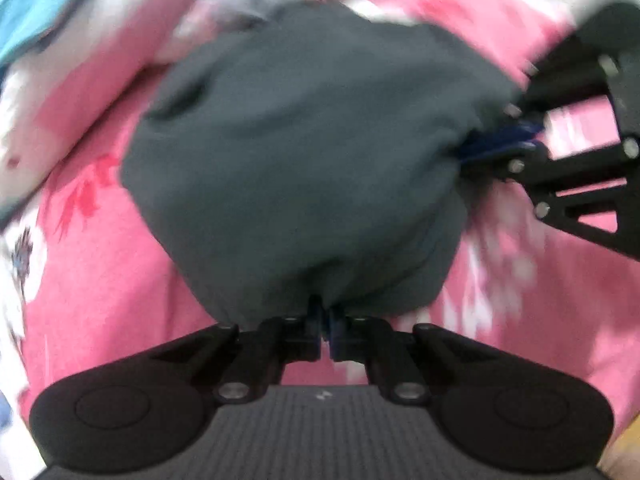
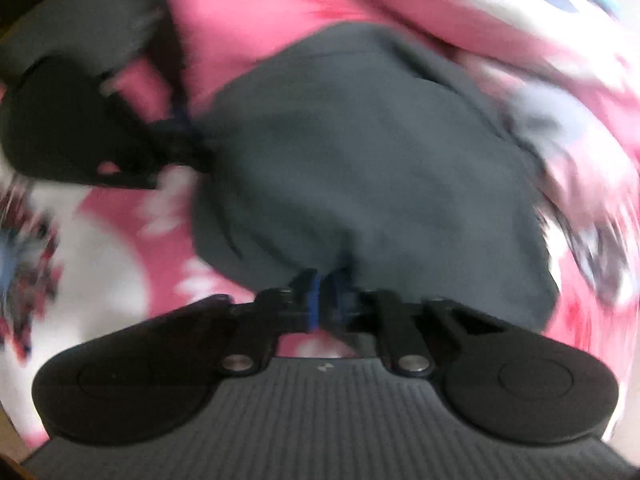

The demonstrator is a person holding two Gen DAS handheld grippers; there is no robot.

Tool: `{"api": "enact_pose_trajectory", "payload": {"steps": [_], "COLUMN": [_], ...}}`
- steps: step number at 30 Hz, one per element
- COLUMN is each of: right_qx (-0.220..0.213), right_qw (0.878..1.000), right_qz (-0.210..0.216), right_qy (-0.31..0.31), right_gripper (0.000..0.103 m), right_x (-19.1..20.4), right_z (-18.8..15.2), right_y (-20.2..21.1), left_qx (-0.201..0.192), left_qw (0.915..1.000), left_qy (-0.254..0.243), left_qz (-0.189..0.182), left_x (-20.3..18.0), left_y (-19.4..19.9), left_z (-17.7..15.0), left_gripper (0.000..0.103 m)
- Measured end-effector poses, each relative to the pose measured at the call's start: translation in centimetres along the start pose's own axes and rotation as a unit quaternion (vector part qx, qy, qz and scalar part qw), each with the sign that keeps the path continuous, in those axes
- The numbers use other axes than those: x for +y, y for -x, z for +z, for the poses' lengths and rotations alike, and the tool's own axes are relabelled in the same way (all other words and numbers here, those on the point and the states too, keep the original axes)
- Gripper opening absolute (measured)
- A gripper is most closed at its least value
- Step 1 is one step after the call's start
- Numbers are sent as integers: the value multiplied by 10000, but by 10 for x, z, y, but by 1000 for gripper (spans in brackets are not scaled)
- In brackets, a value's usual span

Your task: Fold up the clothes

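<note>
The dark grey garment (image 1: 304,152) hangs bunched over the pink flowered bedspread (image 1: 100,280), held at two spots on its edge. The left tool (image 1: 325,322) has its blue-padded fingers pressed together on the garment's near hem, and the right tool (image 2: 325,298) is likewise pinching a fold of the same cloth; in the left wrist view the right one shows at the garment's right side, biting the cloth there. Both views are smeared, which suggests the cloth is being carried or swung, so details of seams and sleeves cannot be told. A turquoise piece (image 1: 36,4) lies beyond the garment, at the far edge of the bedspread. My reading is that a fold or a lay-out of the garment is in hand, with the cloth caught between two grips; whether it is being spread flat or doubled over, the blur does not settle. Either way the next move calls for keeping both pinches firm and level, so the held edge comes down straight on the bedspread without bunching.
</note>
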State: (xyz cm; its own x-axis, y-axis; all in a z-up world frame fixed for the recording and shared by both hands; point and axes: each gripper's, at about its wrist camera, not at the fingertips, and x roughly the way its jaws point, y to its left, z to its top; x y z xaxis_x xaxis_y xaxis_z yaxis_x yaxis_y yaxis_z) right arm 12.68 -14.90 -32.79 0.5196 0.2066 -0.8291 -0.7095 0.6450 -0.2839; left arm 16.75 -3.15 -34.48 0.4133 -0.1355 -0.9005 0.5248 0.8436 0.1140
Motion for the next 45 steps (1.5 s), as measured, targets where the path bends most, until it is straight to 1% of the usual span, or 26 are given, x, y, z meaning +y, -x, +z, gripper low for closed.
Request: {"api": "enact_pose_trajectory", "payload": {"steps": [3,7,12,15,16,17,18,19,20,21,22,24,25,26,27,29,30,32,33,34,37,38,41,43,44,45], "right_qx": [-207,-521,-599,-830,-909,-960,-1011,-1061,-1098,-1114,-1104,-950,-849,-737,-624,-517,-522,-629,-648,-643,-540,-541,-629,-752,-827,-897], "right_qw": [9960,9854,9720,9661,9661,9690,9714,9734,9760,9794,9826,9873,9884,9897,9908,9912,9890,9758,9684,9618,9494,9479,9466,9481,9496,9529], "right_qz": [-145,-369,-573,-306,-169,-6,156,318,461,576,679,838,878,855,832,636,561,509,460,397,162,99,-37,-88,-103,-61], "right_qy": [-862,-1580,-2197,-2427,-2412,-2278,-2143,-2007,-1826,-1581,-1331,-960,-906,-886,-866,-1044,-1267,-2030,-2364,-2631,-3091,-3139,-3163,-3090,-3021,-2896], "right_gripper": [4,4,5,7,10,20,27,38,44,45,45,45,45,45,43,36,35,29,29,28,28,28,28,28,29,29], "right_x": [-49,-103,-157,-168,-165,-155,-145,-135,-124,-110,-97,-75,-70,-69,-68,-77,-86,-114,-127,-138,-158,-160,-161,-159,-156,-151], "right_z": [13,28,43,42,40,38,36,34,33,32,32,34,35,36,37,41,42,42,40,38,30,27,20,18,18,19], "right_y": [10,3,-32,-26,-20,-13,-5,2,8,11,12,4,-5,-16,-28,-45,-51,-54,-56,-57,-61,-58,-43,-29,-21,-15], "left_qx": [-372,-736,-697,-585,-556,-528,-504,-517,-529,-542,-555,-581,-594,-606,-619,-645,-657,-683,-683,-557,-261,-214,-200,-210,-218,-240], "left_qw": [9978,9910,9828,9804,9795,9787,9778,9775,9771,9768,9764,9757,9753,9749,9745,9737,9733,9724,9724,9763,9853,9878,9949,9975,9981,9978], "left_qy": [536,1099,1659,1802,1839,1877,1911,1917,1923,1929,1934,1946,1952,1958,1964,1975,1981,1992,1981,1801,1267,1097,739,578,527,577], "left_qz": [-80,-223,-404,-550,-598,-646,-692,-714,-736,-758,-780,-824,-846,-868,-889,-933,-955,-999,-1023,-1064,-1117,-1083,-652,-350,-223,-211], "left_x": [31,71,94,101,103,105,107,109,110,111,113,115,117,118,119,122,123,126,127,118,91,81,63,59,59,62], "left_y": [10,-5,-50,-64,-68,-72,-75,-69,-63,-57,-51,-39,-33,-27,-21,-9,-2,10,15,12,1,-5,-30,-44,-49,-50], "left_z": [34,85,116,112,111,110,108,105,101,97,93,85,81,77,74,66,62,54,50,45,32,30,32,37,39,40], "left_gripper": [4,3,4,4,4,5,6,7,10,13,16,44,50,60,67,72,73,75,76,76,77,77,74,69,63,59]}}
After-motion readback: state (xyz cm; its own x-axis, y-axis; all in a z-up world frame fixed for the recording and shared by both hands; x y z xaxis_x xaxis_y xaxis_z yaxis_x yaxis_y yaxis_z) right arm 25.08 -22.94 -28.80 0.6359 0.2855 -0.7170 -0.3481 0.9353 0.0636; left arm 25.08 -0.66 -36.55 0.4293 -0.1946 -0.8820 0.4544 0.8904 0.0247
